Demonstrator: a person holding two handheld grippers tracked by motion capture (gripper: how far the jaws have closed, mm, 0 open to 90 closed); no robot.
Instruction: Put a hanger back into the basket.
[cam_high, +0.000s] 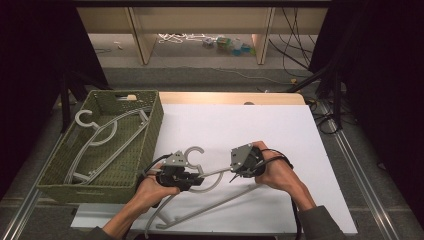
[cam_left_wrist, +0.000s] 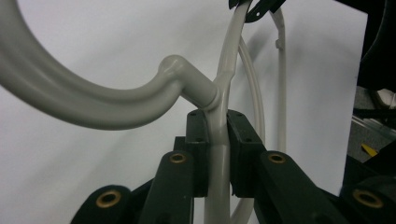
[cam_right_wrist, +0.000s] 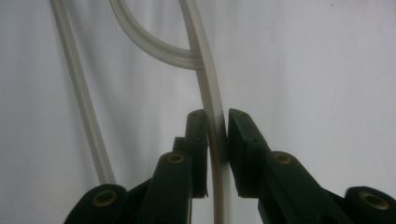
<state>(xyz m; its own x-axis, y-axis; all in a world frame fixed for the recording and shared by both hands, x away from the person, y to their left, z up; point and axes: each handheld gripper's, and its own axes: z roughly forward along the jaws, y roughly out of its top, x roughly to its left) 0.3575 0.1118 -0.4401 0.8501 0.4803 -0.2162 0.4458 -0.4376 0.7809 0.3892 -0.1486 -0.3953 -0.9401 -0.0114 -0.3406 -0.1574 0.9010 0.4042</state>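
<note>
A grey plastic hanger (cam_high: 215, 199) lies on the white table top (cam_high: 250, 125) near its front edge. Its hook (cam_high: 196, 150) points away from me. My left gripper (cam_high: 199, 176) is shut on the hanger's arm just below the hook's neck; in the left gripper view both pads (cam_left_wrist: 198, 140) press on the bar (cam_left_wrist: 218, 144), with the hook (cam_left_wrist: 93, 102) curving off to the left. My right gripper (cam_high: 234, 176) is shut on the same arm farther along; in the right gripper view the jaws (cam_right_wrist: 217, 126) flank the bar (cam_right_wrist: 205, 70) closely.
A green woven basket (cam_high: 152, 125) stands at the table's left edge and holds another grey hanger (cam_high: 105, 135). The hanger's lower bar (cam_high: 200, 210) runs close to the front edge. Cables lie on the floor beyond the table.
</note>
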